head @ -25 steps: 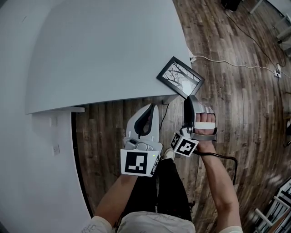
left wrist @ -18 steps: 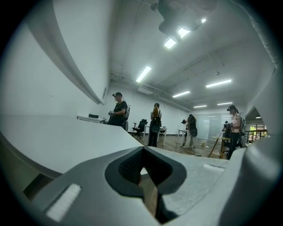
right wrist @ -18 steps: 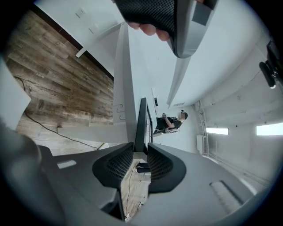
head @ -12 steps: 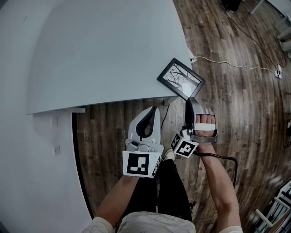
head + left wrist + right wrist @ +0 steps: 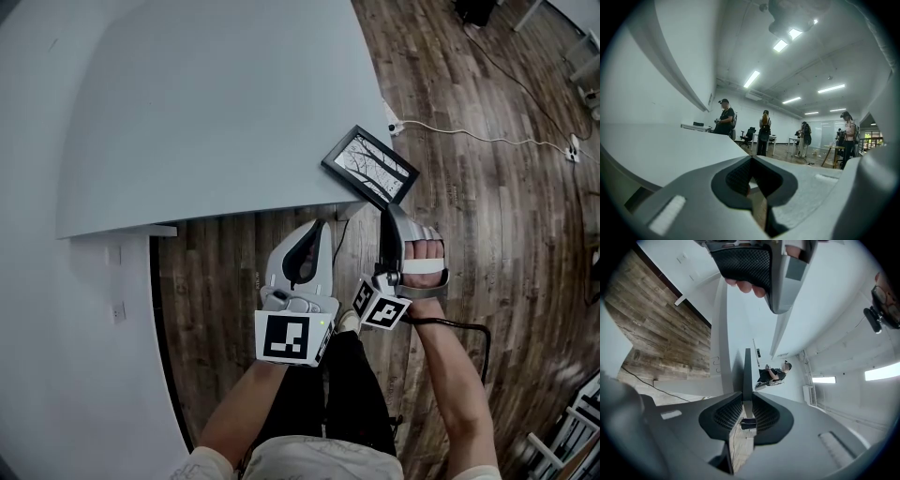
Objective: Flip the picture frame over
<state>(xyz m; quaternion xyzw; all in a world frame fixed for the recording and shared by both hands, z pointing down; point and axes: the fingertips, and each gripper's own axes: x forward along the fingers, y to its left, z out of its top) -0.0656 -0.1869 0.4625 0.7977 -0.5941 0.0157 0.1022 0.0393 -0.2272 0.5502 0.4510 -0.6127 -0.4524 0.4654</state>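
The black picture frame (image 5: 369, 166), with a bare-tree print facing up, hangs over the right front corner of the white table (image 5: 216, 103), tipped at an angle. My right gripper (image 5: 386, 210) is shut on its near edge. In the right gripper view the picture frame (image 5: 747, 373) shows edge-on as a thin dark slab running out from between the jaws of the right gripper (image 5: 746, 398). My left gripper (image 5: 317, 231) hovers shut and empty just off the table's front edge, left of the frame; in its own view the left gripper (image 5: 751, 163) has nothing in it.
A white cable (image 5: 487, 133) trails across the wood floor right of the table, from a plug (image 5: 394, 123) by the corner. A wall outlet (image 5: 117, 308) sits at the left. Several people (image 5: 764, 132) stand far off by desks. My legs (image 5: 337, 394) are below.
The frame has tipped a little and looks narrower; its near edge came toward me. Both grippers drifted slightly back toward me, the right still holding the frame.
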